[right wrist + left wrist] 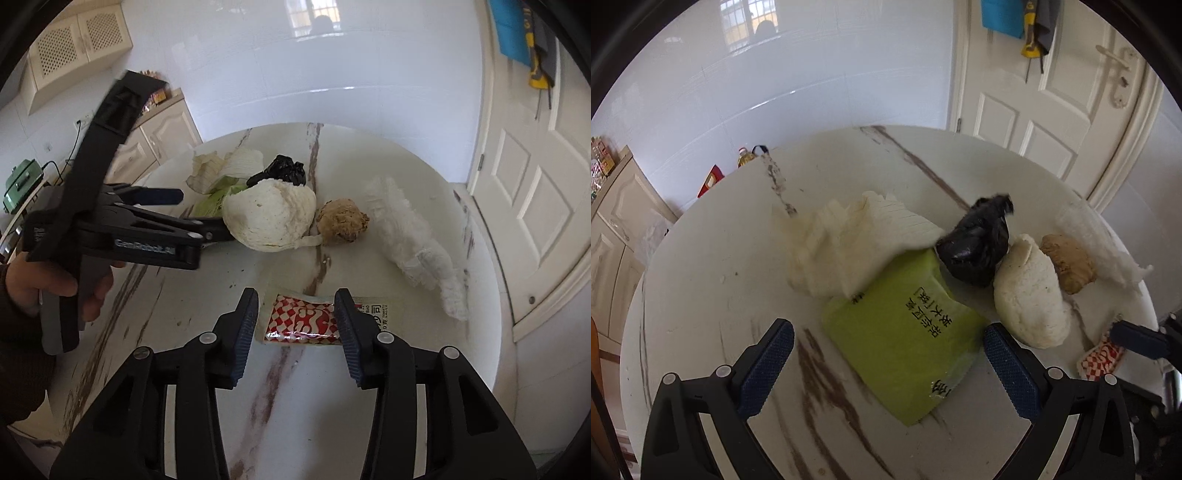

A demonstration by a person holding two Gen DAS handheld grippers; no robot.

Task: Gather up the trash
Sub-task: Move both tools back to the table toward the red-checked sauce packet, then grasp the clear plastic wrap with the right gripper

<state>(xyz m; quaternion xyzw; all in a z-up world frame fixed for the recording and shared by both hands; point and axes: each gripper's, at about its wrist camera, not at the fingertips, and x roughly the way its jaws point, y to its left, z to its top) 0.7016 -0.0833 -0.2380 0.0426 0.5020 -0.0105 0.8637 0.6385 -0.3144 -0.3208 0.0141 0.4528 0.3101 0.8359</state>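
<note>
The trash lies loose on the round marble table point(713, 266); no bin or other container for it shows in either view. The left gripper point(888, 363) is spread wide above a green packet point(905, 350), one finger at each side, neither clearly touching it. A crumpled white wrapper point(849, 243) overlaps the packet's far end. Beside that sit a knotted black bag point(977, 245), its contents hidden, then a white paper wad point(1030, 295) touching a brown lump point(1069, 262), and a white mesh sleeve point(1100, 243) near the table's edge.

The right gripper point(295, 325) is also spread, its jaws standing either side of a red-and-white checkered sachet point(303, 323) lying flat on the table near the front edge. The right finger overlaps the sachet's end; whether it presses on it I cannot tell
</note>
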